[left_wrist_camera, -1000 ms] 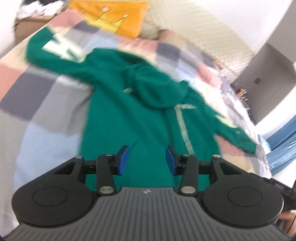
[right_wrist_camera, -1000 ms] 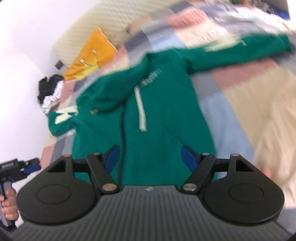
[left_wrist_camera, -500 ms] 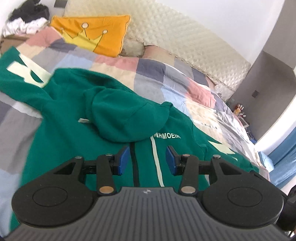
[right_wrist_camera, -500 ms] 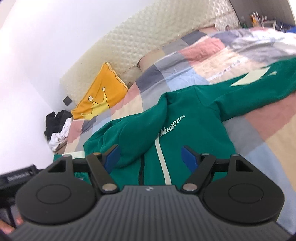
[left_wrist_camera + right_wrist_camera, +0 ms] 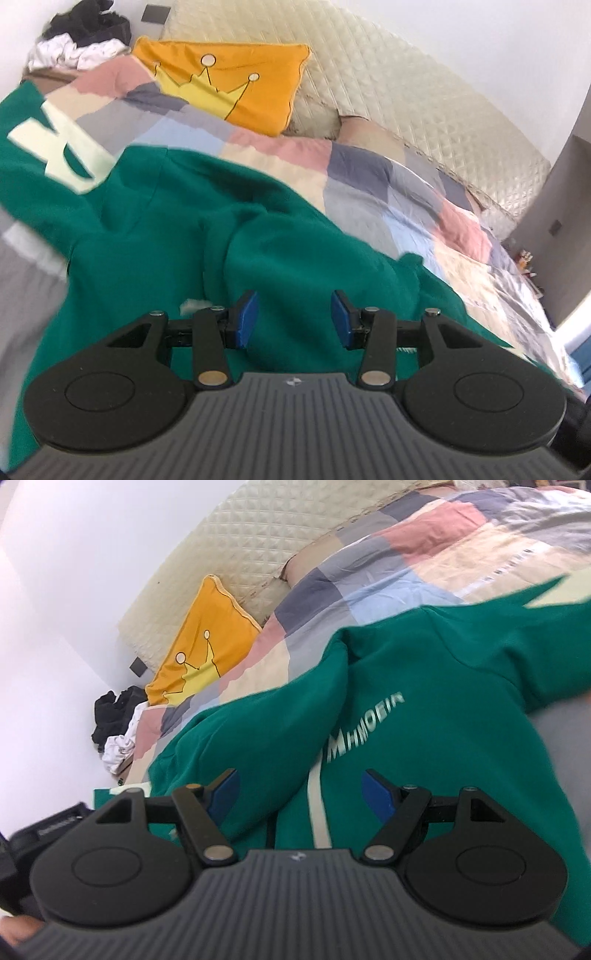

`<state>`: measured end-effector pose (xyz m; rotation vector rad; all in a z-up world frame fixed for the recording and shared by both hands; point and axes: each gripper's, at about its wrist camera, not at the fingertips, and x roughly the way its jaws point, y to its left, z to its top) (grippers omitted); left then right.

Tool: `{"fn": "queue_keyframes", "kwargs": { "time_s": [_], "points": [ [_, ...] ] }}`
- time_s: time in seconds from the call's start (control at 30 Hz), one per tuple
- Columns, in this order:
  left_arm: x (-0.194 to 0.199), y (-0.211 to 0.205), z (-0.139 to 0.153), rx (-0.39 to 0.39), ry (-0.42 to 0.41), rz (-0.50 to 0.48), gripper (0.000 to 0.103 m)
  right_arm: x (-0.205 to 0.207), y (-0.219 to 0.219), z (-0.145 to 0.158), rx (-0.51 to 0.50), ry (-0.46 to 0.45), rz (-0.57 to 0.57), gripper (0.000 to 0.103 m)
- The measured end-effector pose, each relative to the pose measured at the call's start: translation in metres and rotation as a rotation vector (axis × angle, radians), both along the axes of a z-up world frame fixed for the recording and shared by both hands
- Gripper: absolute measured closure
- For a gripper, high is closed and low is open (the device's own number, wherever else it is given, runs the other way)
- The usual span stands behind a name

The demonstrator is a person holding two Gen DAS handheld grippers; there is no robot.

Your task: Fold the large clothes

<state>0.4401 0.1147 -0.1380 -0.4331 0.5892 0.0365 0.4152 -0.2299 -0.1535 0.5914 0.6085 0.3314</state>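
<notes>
Orange crown pillow (image 5: 236, 85) against quilted headboard (image 5: 406, 103) — patchwork bedspread (image 5: 369, 184), clothes heap (image 5: 81, 44) in corner.

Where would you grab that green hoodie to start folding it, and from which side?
Probably by a sleeve. The green hoodie lies face up on the patchwork quilt with arms spread wide; the sleeve bearing the pale patch runs out flat and apart from the body. Coming from outside its end, open jaws could pinch the edge and carry it across the chest.
</notes>
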Motion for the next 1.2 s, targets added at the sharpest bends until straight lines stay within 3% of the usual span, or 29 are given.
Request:
{"fn": "queue_keyframes", "kwargs": {
  "time_s": [0.13, 0.23, 0.37, 0.5, 0.63, 0.7, 0.73, 0.8, 0.83, 0.93, 1.03, 1.2],
  "points": [
    [0.050, 0.013, 0.004, 0.072, -0.004, -0.066, 0.040, 0.056, 0.003, -0.005, 0.015, 0.000, -0.006, 0.027],
    [0.094, 0.030, 0.002, 0.084, 0.000, -0.073, 0.036, 0.092, 0.003, -0.015, 0.032, 0.009, -0.016, 0.027],
    [0.162, 0.061, -0.018, -0.032, 0.081, -0.076, 0.036, 0.135, 0.000, -0.031, -0.003, 0.033, -0.046, 0.028],
    [0.217, 0.084, -0.043, -0.184, 0.169, -0.100, 0.036, 0.168, -0.002, -0.049, 0.040, 0.072, -0.011, 0.029],
    [0.260, 0.098, -0.061, -0.315, 0.220, -0.139, 0.036, 0.186, 0.001, -0.056, 0.100, 0.086, 0.022, 0.044],
    [0.272, 0.097, -0.068, -0.315, 0.245, -0.143, 0.037, 0.190, 0.007, -0.055, 0.116, 0.094, 0.055, 0.068],
    [0.276, 0.097, -0.072, -0.323, 0.254, -0.144, 0.037, 0.190, 0.011, -0.054, 0.110, 0.091, 0.063, 0.074],
    [0.278, 0.092, -0.078, -0.338, 0.274, -0.153, 0.043, 0.189, 0.017, -0.051, 0.083, 0.090, 0.081, 0.088],
    [0.277, 0.087, -0.078, -0.298, 0.292, -0.150, 0.057, 0.188, 0.018, -0.048, 0.070, 0.087, 0.084, 0.090],
    [0.270, 0.074, -0.071, -0.203, 0.279, -0.141, 0.085, 0.189, 0.018, -0.035, 0.049, 0.058, 0.107, 0.094],
    [0.257, 0.064, -0.053, -0.175, 0.253, -0.151, 0.091, 0.188, 0.015, -0.016, 0.034, 0.034, 0.114, 0.095],
    [0.234, 0.070, -0.002, -0.204, 0.094, -0.175, 0.091, 0.195, 0.001, 0.023, 0.011, -0.047, 0.112, 0.095]
  ]
}}
